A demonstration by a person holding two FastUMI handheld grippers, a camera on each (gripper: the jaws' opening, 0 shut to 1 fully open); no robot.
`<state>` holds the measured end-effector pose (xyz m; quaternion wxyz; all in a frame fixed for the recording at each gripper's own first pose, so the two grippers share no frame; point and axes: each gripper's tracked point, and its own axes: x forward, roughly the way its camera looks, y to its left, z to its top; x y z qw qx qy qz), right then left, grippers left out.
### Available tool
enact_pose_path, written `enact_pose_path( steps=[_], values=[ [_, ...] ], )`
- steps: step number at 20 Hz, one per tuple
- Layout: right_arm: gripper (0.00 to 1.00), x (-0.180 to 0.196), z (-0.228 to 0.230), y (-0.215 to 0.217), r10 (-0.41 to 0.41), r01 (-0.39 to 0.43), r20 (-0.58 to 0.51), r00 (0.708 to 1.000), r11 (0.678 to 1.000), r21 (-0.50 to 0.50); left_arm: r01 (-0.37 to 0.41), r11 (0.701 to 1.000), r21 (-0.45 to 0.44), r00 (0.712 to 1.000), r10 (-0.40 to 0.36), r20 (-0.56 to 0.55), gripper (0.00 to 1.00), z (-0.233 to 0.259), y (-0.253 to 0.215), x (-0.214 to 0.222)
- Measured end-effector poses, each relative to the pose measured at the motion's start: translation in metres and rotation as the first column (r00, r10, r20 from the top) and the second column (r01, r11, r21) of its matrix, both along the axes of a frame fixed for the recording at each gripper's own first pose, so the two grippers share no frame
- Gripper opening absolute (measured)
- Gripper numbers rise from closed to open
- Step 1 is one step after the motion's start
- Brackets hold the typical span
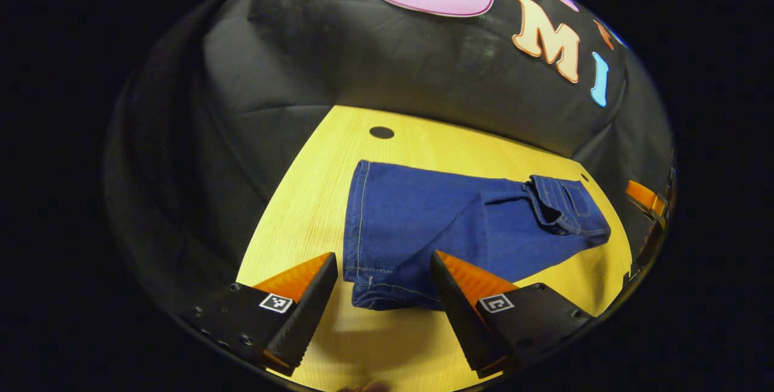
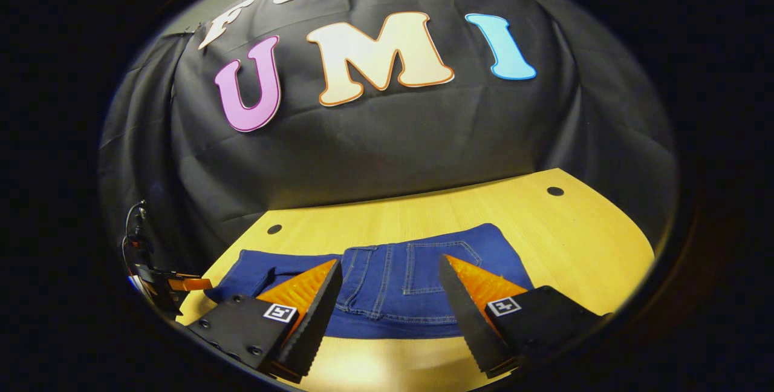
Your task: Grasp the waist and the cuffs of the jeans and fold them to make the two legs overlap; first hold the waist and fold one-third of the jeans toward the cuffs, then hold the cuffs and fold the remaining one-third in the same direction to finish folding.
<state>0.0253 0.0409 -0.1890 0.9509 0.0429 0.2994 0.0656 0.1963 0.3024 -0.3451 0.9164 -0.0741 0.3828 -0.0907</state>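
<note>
We see one wooden table (image 1: 302,210), the largest thing here, pierced by small round holes (image 1: 381,132): two in the left gripper view, two in the right gripper view. On it lies one pair of jeans (image 1: 423,222), flat and already doubled lengthwise, so that we judge the two legs to overlap and the thirds still to be folded. The cuffs (image 1: 363,247) face the left gripper (image 1: 384,295), while the waist (image 2: 417,310) with its back pocket (image 2: 438,268) faces the right gripper (image 2: 390,301); this placement suits the task, each end lying before the tool that must take it. Both of the two grippers hover above the cloth with fingers spread wide, released and grasping nothing, each framing its own end of the garment, apparently poised to descend. We judge the waist fold to come first, so the right gripper should act before the left.
</note>
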Motion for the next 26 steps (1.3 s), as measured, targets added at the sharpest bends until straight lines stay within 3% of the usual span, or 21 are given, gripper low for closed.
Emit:
enact_pose_path(
  steps=[5, 7, 10, 13, 15, 17, 20, 26],
  values=[
    [0.98, -0.007, -0.006, -0.011, -0.023, 0.022, -0.027, 0.999, 1.0, -0.018, 0.089, 0.995, 0.036, 0.99, -0.085, -0.112, 0.96, -0.031, -0.003, -0.005],
    [0.98, -0.008, -0.01, -0.014, -0.023, 0.022, -0.036, 0.999, 0.999, -0.026, 0.145, 0.986, 0.076, 0.985, -0.137, -0.1, 0.98, -0.034, -0.009, -0.002],
    [0.98, -0.009, -0.017, -0.016, -0.024, 0.023, -0.054, 0.998, 0.999, -0.026, 0.181, 0.976, 0.119, 0.978, -0.166, -0.127, 0.9, -0.037, -0.014, -0.005],
    [0.98, -0.012, -0.02, -0.017, -0.013, 0.011, -0.066, 0.998, 1.0, -0.022, 0.176, 0.981, 0.077, 0.979, -0.166, -0.119, 0.44, -0.035, -0.029, -0.004],
    [0.98, -0.011, -0.021, -0.02, -0.001, -0.001, -0.071, 0.997, 1.0, -0.03, 0.147, 0.987, 0.066, 0.983, -0.139, -0.119, 0.26, -0.033, -0.032, -0.005],
    [0.98, -0.011, -0.02, -0.027, 0.001, -0.004, -0.077, 0.997, 1.0, -0.031, 0.085, 0.994, 0.066, 0.988, -0.075, -0.137, 0.01, -0.034, -0.033, -0.004],
    [0.98, -0.004, -0.008, -0.039, 0.003, -0.004, -0.065, 0.998, 1.0, -0.008, 0.012, 1.0, 0.006, 0.986, -0.011, -0.165, 0.0, -0.021, -0.038, -0.002],
    [0.98, 0.007, 0.019, -0.081, -0.008, 0.008, -0.029, 1.0, 1.0, 0.013, -0.026, 0.99, -0.137, 0.999, 0.022, -0.03, 0.0, 0.057, -0.079, 0.019]
  ],
)
